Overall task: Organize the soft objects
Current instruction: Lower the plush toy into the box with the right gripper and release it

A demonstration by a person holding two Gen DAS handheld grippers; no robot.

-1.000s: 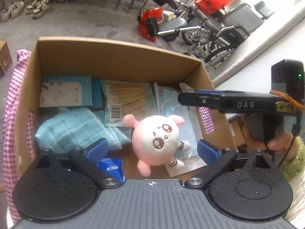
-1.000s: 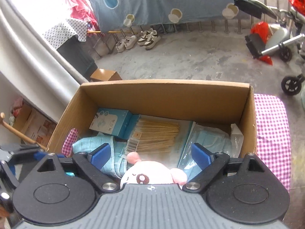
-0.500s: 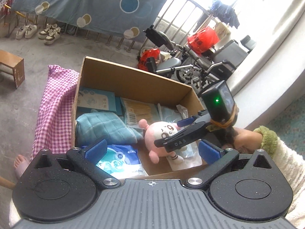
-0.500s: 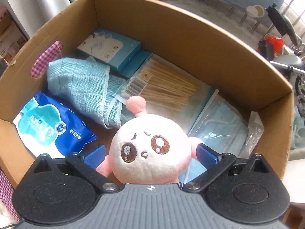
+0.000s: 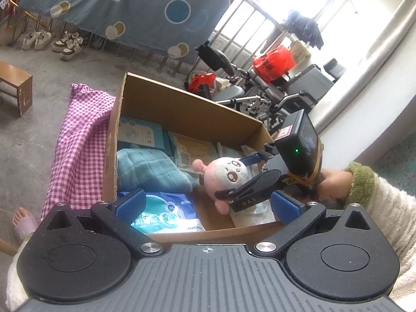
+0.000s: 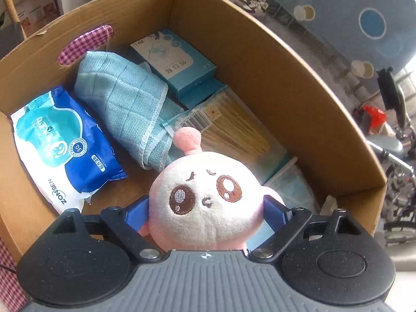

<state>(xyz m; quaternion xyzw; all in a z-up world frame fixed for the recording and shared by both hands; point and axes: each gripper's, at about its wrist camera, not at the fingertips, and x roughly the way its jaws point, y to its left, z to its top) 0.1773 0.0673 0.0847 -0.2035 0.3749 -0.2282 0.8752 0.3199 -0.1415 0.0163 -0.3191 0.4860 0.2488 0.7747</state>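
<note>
Grasp step. Right gripper point(image 6: 206, 214) pinches plush toy point(image 6: 208, 202) by the head, lower centre of frame, inside cardboard box point(image 6: 260, 52). Left gripper point(image 5: 206, 204) spread, empty — hanging back. Next: lift the toy clear without snagging the towel point(image 6: 124, 98).

Pink-white plush doll point(image 6: 205, 202) – round face, brown eyes – upright, inside cardboard box point(image 6: 260, 52), near front.
</note>
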